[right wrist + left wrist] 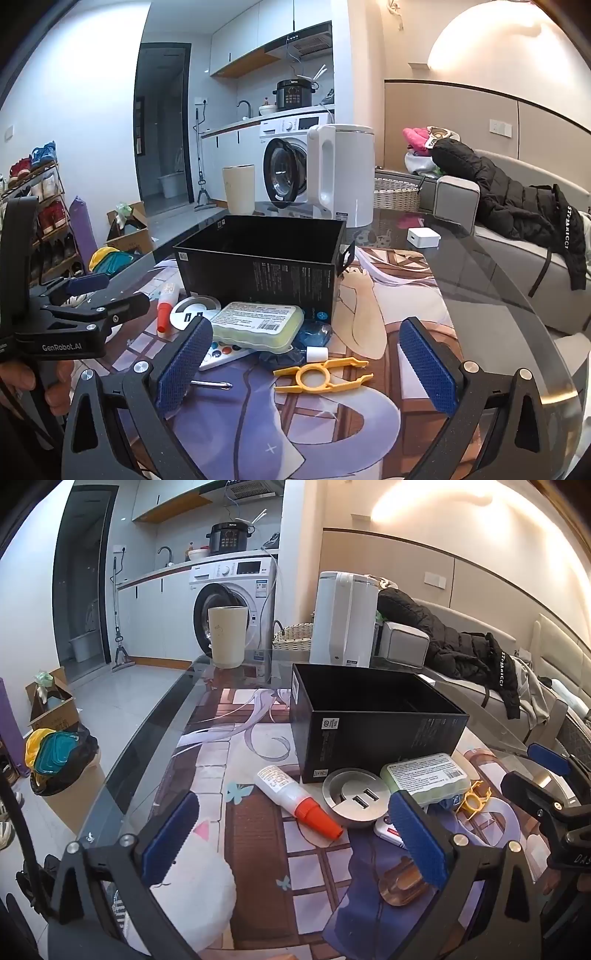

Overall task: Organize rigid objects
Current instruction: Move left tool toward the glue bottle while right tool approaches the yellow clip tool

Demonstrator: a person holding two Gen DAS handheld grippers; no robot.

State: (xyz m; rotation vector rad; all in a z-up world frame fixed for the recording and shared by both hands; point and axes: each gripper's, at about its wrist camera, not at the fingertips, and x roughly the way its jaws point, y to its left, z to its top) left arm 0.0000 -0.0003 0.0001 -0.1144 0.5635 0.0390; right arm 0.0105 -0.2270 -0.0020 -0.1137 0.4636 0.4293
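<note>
- Cardboard box (258, 258), black, rectangular and open-topped, stands mid-table on the glass top (480, 280).
- Glue bottle (295, 801), round metal USB hub (354, 797), green plastic case (256, 326) and yellow plastic tool (321, 376) lie before it.
- Left gripper (295, 845) and right gripper (306, 369) both gape wide, ribbed blue pads (428, 365) holding nothing.

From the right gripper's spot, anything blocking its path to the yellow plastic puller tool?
Nothing visible. The open right gripper has the flat yellow plastic puller tool lying bare on the mat between its fingers; the small white cap lies just beyond it.
</note>
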